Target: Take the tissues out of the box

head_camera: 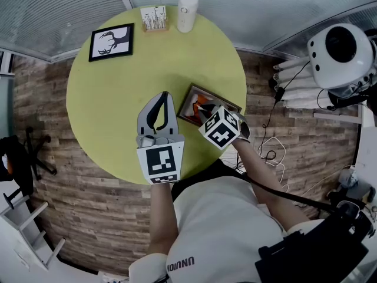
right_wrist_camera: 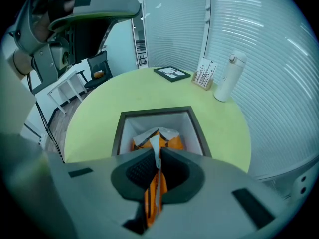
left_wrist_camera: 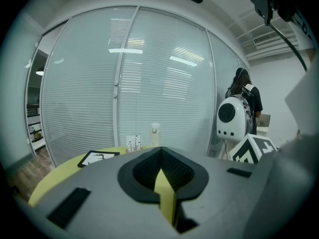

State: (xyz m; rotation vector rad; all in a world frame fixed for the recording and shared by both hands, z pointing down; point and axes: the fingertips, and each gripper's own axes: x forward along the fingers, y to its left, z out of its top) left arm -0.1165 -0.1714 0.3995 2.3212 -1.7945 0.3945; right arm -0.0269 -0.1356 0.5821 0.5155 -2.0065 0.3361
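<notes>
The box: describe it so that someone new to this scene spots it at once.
Find the round yellow-green table. At its near edge, right of centre, the box sits under the right gripper. Unlike the flat framed picture and white bottle at the far side, it is open, dark-rimmed, white inside, with orange tissues in it.

Round table [head_camera: 112, 93]: box [head_camera: 187, 102] near the near-right edge, tissue pack [head_camera: 204, 106] in it; left gripper [head_camera: 164, 96] just left of the box, right gripper [right_wrist_camera: 158, 152] over it; picture frame [head_camera: 111, 42] far left; card stand [head_camera: 154, 18] at the far edge, bottle [head_camera: 187, 12] just right of it.
</notes>
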